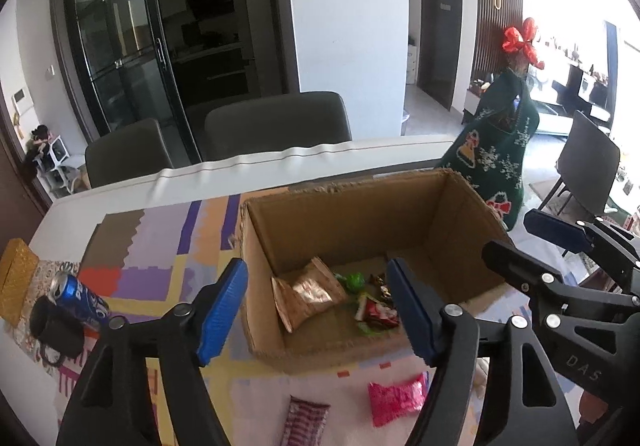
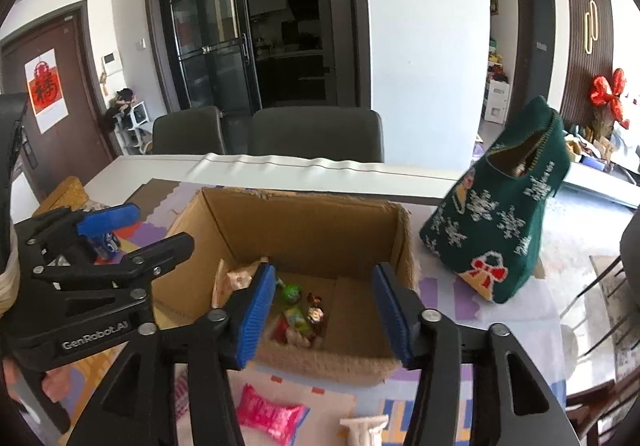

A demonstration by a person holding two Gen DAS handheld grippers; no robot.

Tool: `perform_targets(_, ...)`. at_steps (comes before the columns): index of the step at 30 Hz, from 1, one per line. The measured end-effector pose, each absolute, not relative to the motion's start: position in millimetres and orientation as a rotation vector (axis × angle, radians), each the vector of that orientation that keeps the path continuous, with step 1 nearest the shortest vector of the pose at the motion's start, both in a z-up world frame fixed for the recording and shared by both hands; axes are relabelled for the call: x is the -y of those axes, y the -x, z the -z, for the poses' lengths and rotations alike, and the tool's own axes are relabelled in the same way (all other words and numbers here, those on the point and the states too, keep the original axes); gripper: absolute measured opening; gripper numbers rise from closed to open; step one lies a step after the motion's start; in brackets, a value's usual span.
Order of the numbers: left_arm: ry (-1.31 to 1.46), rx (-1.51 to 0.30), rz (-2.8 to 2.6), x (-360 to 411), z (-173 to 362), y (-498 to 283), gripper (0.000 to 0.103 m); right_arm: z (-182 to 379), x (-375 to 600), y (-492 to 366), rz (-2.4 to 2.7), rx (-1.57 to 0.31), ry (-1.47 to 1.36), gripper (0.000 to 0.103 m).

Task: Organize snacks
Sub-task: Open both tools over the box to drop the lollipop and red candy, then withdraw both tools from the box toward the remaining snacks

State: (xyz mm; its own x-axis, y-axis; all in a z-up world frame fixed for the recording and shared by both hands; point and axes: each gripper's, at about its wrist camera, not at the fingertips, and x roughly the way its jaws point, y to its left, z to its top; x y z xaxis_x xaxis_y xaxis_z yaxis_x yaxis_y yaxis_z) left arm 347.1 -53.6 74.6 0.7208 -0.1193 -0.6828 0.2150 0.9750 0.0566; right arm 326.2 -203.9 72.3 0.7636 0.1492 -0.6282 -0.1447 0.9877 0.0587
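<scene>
An open cardboard box (image 1: 460,214) (image 2: 296,222) stands on the patterned mat. Inside lie a tan snack packet (image 1: 308,292), a green candy (image 1: 355,281) (image 2: 291,292) and a red packet (image 1: 380,314). In front of the box lie a pink packet (image 1: 396,398) (image 2: 268,414), a striped pink packet (image 1: 306,420) and a white packet (image 2: 364,428). My left gripper (image 1: 316,310) is open and empty, above the box's near left corner. My right gripper (image 2: 324,314) is open and empty, above the box's near wall.
A green knitted Christmas bag (image 1: 496,162) (image 2: 504,230) stands right of the box. A Pepsi can (image 1: 82,298), a black mug (image 1: 56,330) and a gold box (image 1: 14,278) are at the left. Dark chairs (image 1: 276,122) stand behind the table.
</scene>
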Motion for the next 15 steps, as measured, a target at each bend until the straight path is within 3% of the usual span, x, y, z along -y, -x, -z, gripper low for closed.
perform_targets(5, -0.112, -0.734, 0.194, 55, -76, -327, 0.076, -72, 210, -306, -0.143, -0.673, -0.013, 0.062)
perform_targets(15, -0.101, -0.758, 0.224, 61, -65, -300, 0.081, -65, 220, -280, -0.139, -0.687, -0.021, 0.063)
